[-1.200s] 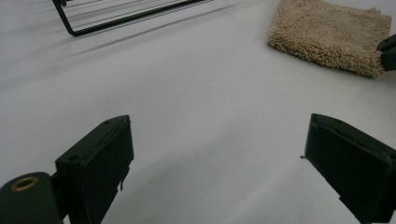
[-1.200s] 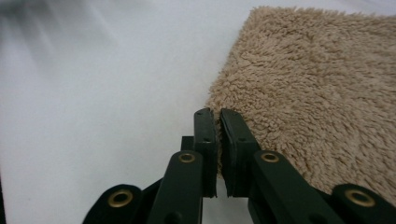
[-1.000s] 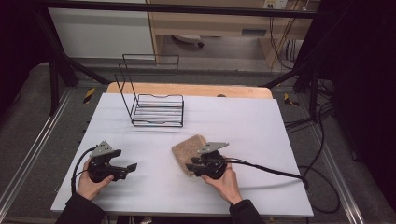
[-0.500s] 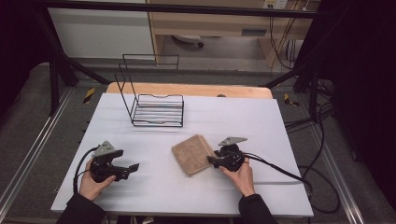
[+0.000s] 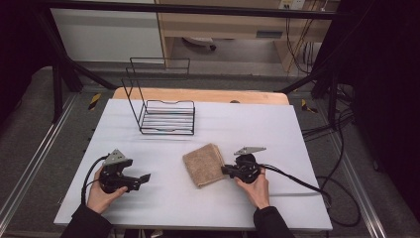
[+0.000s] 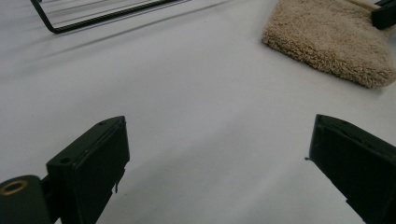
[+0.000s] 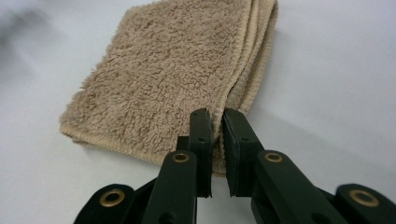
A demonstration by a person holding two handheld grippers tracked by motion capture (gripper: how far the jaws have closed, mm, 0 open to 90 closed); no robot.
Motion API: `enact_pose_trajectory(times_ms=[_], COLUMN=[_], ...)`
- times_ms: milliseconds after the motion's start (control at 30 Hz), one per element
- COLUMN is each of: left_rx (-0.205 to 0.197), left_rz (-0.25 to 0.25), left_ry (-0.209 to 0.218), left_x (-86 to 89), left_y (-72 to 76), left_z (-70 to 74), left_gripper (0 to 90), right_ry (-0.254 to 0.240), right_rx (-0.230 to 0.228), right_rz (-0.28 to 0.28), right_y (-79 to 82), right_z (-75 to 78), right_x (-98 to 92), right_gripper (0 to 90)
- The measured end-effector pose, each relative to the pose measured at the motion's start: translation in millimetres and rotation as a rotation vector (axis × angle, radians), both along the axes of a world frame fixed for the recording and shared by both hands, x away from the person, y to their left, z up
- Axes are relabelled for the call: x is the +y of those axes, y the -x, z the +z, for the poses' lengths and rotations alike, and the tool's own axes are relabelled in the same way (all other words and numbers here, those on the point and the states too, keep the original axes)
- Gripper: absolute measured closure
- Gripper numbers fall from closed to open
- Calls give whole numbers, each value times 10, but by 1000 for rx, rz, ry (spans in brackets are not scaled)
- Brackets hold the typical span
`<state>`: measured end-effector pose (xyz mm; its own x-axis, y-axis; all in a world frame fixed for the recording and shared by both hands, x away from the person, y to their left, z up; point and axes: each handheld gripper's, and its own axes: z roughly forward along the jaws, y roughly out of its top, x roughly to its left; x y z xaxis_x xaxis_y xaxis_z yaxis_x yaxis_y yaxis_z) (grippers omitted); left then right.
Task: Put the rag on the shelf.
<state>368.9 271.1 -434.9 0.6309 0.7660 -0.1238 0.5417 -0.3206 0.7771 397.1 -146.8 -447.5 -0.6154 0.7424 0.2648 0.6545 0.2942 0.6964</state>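
A folded tan towel (image 5: 204,163) lies flat near the middle of the white table (image 5: 257,124). My right gripper (image 5: 227,171) sits at the towel's right edge, jaws pinched on its near corner (image 7: 217,122); in the right gripper view the towel (image 7: 177,70) spreads away from the jaws. My left gripper (image 5: 144,177) rests at the front left of the table, held by a hand, jaws wide apart over bare tabletop. In the left gripper view its fingers (image 6: 91,158) frame the white surface, with the towel (image 6: 331,39) at the upper right.
A black wire rack (image 5: 166,111) stands at the back left of the table; its base rail (image 6: 93,18) crosses the top of the left gripper view. Cables trail from both grippers, the right one (image 5: 297,181) running off the table's right side. A wooden board (image 5: 198,94) lies behind the table.
The right gripper slid rightward off the top of the towel to its right edge and now pinches the corner. The left gripper has hardly moved.
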Motion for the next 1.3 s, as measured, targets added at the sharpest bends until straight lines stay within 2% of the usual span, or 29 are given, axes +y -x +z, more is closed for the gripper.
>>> enact_pose_trajectory(times_ms=[267,333,400,567,600,633,667,767,800,900,1000,1300], left_rx=[3,5,10,4,4,8,7,5,3,-4,-2,15], left_rz=[8,15,22,26,33,33,33,21,19,12,17,38], left_ry=[20,14,22,14,14,12,8,3,3,-1,5,9], left_x=[-75,-112,-152,-304,-347,-370,-401,-497,-534,-636,-739,-1077], left_y=[-14,-22,-32,-68,-77,-85,-96,-121,-130,-171,-232,-438], left_z=[27,35,47,101,114,122,132,158,166,192,199,145], left_gripper=[57,56,56,54,53,54,54,56,56,56,66,135], right_ry=[-32,-27,-3,30,28,40,40,62,56,19,3,-35], right_rx=[31,36,20,-58,-73,-109,-109,-148,-155,-153,-144,-144], right_rz=[-16,-26,-30,-10,-4,3,3,13,16,10,-5,-30], right_y=[180,198,194,158,152,138,138,124,120,113,112,160], right_z=[37,32,23,51,71,105,105,148,154,161,162,152], right_x=[65,68,61,24,12,-20,-20,-76,-104,-208,-310,-495], right_gripper=[825,820,799,629,579,491,491,345,313,218,133,70])
